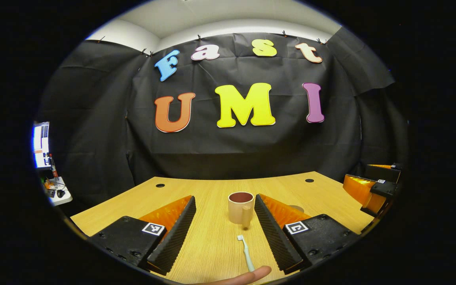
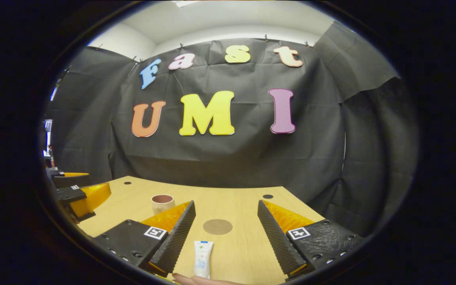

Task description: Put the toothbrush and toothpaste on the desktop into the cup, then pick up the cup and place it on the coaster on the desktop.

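Matt wood-grain desktop [image 1: 212, 245], ribbed jaws

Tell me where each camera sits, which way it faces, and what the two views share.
Left gripper view: rides on the left gripper, faces the booth wall across the desktop; cup and toothbrush lie between its open jaws; a fingertip shows below.
Right gripper view: rides on the right gripper, same heading; coaster and toothpaste ahead.
Shared: cup, coaster, desktop, each other's gripper.

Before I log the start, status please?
Both claws open, empty. Toothbrush and toothpaste flat on desk. Cup empty, off coaster. Nothing blocking.
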Action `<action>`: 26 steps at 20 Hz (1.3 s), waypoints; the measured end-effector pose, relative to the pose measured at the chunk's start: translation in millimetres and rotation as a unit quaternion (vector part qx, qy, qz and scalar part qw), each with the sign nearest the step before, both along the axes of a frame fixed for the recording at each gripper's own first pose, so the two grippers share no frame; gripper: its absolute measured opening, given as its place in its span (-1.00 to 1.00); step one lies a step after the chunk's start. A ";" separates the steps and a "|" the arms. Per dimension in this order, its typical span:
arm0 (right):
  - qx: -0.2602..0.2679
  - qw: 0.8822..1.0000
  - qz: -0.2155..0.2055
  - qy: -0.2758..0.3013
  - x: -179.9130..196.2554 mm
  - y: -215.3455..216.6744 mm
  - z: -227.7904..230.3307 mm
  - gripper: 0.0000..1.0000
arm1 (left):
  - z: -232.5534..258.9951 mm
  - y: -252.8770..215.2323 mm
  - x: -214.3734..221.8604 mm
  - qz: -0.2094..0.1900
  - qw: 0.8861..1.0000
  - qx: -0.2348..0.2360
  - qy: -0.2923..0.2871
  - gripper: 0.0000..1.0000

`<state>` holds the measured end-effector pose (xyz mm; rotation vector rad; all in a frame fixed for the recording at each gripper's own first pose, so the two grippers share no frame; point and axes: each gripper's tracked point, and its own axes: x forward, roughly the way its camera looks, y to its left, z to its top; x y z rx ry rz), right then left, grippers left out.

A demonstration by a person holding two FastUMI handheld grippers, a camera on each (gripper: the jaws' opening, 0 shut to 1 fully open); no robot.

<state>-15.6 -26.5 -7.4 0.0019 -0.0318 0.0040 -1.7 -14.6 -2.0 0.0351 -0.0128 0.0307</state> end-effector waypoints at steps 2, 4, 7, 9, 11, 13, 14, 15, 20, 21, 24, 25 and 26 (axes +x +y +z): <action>-0.005 1.000 -0.004 -0.004 -0.1 -1.1 2.8 0.94 | -1.5 1.7 2.7 0.004 1.000 0.000 0.001 0.89; -0.004 1.000 -0.004 -0.005 0.1 -1.7 3.2 0.90 | -2.9 0.9 3.1 0.001 1.000 -0.003 0.003 0.89; -0.005 1.000 -0.004 -0.001 1.4 -0.3 0.3 0.90 | -6.5 0.0 4.5 -0.001 1.000 -0.007 0.009 0.89; -0.004 1.000 -0.001 0.003 1.4 1.2 -1.9 0.90 | -9.0 0.4 5.7 0.002 1.000 -0.013 0.012 0.88; -0.006 1.000 0.002 0.005 1.2 3.8 -4.1 0.90 | -11.0 -2.4 8.7 0.002 1.000 -0.015 0.016 0.89; -0.011 1.000 0.004 0.011 1.7 4.6 -8.8 0.89 | -30.4 -5.8 15.2 -0.003 0.999 -0.027 0.047 0.88; -0.012 1.000 0.006 0.014 1.7 5.9 -11.5 0.90 | -48.0 -11.3 18.2 -0.009 0.996 -0.036 0.078 0.89; -0.013 1.000 0.008 0.018 2.1 6.3 -15.0 0.90 | -69.5 -15.6 22.3 -0.013 0.992 -0.045 0.115 0.89; -0.019 0.999 0.010 0.035 8.2 8.0 -32.1 0.91 | -136.4 -27.4 27.9 -0.017 0.972 -0.026 0.232 0.91; -0.016 0.999 0.012 0.042 10.6 9.3 -36.0 0.90 | -142.5 -29.6 30.0 -0.019 0.970 -0.019 0.242 0.91; -0.010 0.998 0.015 0.060 14.7 8.9 -45.4 0.90 | -169.0 -23.3 32.0 -0.015 0.958 -0.010 0.286 0.80; -0.009 0.998 0.017 0.067 15.9 10.7 -49.8 0.94 | -173.9 -18.1 32.2 -0.015 0.953 -0.011 0.302 0.72; -0.007 0.997 0.020 0.072 16.4 11.7 -52.2 0.94 | -178.7 -14.0 33.9 -0.019 0.949 -0.016 0.313 0.58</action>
